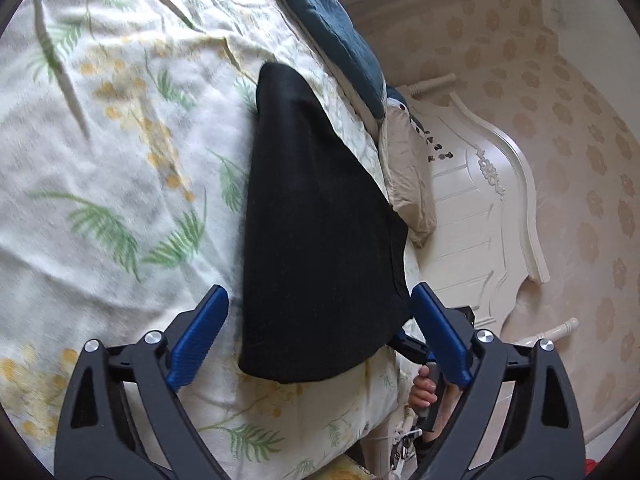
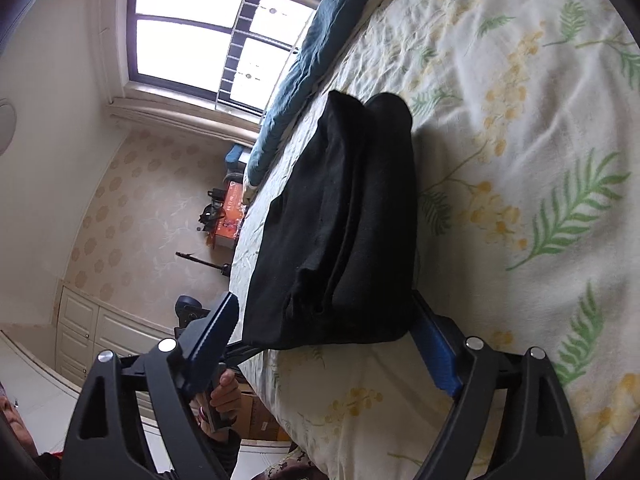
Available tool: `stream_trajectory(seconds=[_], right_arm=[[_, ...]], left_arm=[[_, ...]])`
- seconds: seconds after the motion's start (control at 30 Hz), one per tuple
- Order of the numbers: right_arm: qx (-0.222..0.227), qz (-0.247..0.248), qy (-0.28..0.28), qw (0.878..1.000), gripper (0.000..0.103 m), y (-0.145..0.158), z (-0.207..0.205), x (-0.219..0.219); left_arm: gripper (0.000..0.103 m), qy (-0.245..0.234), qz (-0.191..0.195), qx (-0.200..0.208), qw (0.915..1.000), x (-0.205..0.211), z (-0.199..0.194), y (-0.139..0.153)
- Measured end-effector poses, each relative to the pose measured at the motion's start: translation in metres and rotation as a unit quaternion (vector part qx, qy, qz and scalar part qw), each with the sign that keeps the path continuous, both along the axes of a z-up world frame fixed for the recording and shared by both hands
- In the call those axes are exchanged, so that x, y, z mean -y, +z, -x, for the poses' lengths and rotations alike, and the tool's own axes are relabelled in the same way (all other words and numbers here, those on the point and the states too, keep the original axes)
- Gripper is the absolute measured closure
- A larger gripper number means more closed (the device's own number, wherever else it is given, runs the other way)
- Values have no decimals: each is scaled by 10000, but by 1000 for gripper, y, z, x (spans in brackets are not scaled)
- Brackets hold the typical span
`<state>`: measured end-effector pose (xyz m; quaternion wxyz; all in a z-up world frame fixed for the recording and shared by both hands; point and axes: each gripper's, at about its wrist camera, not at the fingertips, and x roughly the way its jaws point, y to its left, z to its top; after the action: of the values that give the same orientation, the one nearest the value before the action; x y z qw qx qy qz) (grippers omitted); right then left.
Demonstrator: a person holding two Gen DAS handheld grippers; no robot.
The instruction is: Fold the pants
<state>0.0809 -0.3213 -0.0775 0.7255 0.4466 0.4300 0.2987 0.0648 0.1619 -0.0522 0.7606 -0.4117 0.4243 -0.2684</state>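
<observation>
Pants: black fabric pants [image 1: 316,232], folded into a thick, long bundle lying on the bed near its edge. Right wrist view shows stacked layers [image 2: 344,220] with two rounded ends at the far side.
Bed cover: pale cream bedsheet with green fern and yellow flower print [image 1: 120,140], pretty wrinkled.
Left gripper: black two-finger gripper with blue pads [image 1: 318,332], fingers spread wide, one each side of the bundle's near end, not pinching it.
Right gripper: same black-and-blue build [image 2: 326,328], also spread apart, straddling the near end. Its right pad looks like it's touching the fabric, hard to be sure tbh.
Other stuff: dark teal blanket [image 1: 332,24] along the far bed edge, beige pillow [image 1: 408,176] by the white carved headboard [image 1: 480,200].
</observation>
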Motion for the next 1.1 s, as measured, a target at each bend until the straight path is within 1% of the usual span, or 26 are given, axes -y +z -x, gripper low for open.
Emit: stream_trajectory(seconds=[0.1, 0.17, 0.2, 0.3, 0.4, 0.47, 0.5, 0.53, 0.57, 0.6, 0.63, 0.67, 0.77, 0.87, 1.1], right_arm=[[20, 144, -128, 9998, 20, -1, 6, 9], [8, 93, -159, 9998, 20, -4, 7, 10], [13, 93, -143, 9999, 20, -5, 6, 8], [111, 166, 102, 9997, 20, -7, 1, -7], [130, 114, 257, 9995, 20, -8, -7, -21], [132, 184, 247, 9994, 20, -7, -13, -24], [122, 210, 219, 9995, 23, -7, -15, -26], [82, 258, 187, 9995, 31, -7, -17, -26], [-16, 385, 137, 9992, 40, -10, -18, -25], [-138, 416, 107, 9990, 54, -15, -19, -24], [-161, 362, 94, 9992, 58, -17, -19, -23], [-145, 339, 99, 9993, 59, -18, -18, -22], [-98, 385, 121, 9991, 61, -16, -16, -22], [-93, 275, 83, 9995, 63, -16, -14, -20], [-15, 295, 88, 9995, 65, -9, -8, -18]], left_arm=[[9, -6, 86, 60, 9999, -5, -4, 1], [9, -23, 157, -87, 9998, -4, -6, -4], [9, -23, 150, -111, 9998, -2, -6, -6], [9, -121, -33, 54, 9999, 9, -3, -4], [9, -301, 40, 26, 9995, 23, -3, -5], [9, -312, -70, 27, 9995, 31, -4, -5], [12, -318, -150, 39, 9994, 33, -4, -5], [28, -323, -259, 20, 9991, 35, -5, -5], [47, -324, -460, -86, 9984, 37, -7, -8], [53, -327, -628, -158, 9974, 38, -8, -11], [57, -329, -664, -171, 9971, 38, -7, -14], [60, -315, -667, -162, 9971, 36, -7, -14], [64, -320, -828, -93, 9960, 35, -4, -11], [65, -303, -973, -31, 9948, 38, -3, -5], [66, -280, -1204, 47, 9923, 41, 0, 6]])
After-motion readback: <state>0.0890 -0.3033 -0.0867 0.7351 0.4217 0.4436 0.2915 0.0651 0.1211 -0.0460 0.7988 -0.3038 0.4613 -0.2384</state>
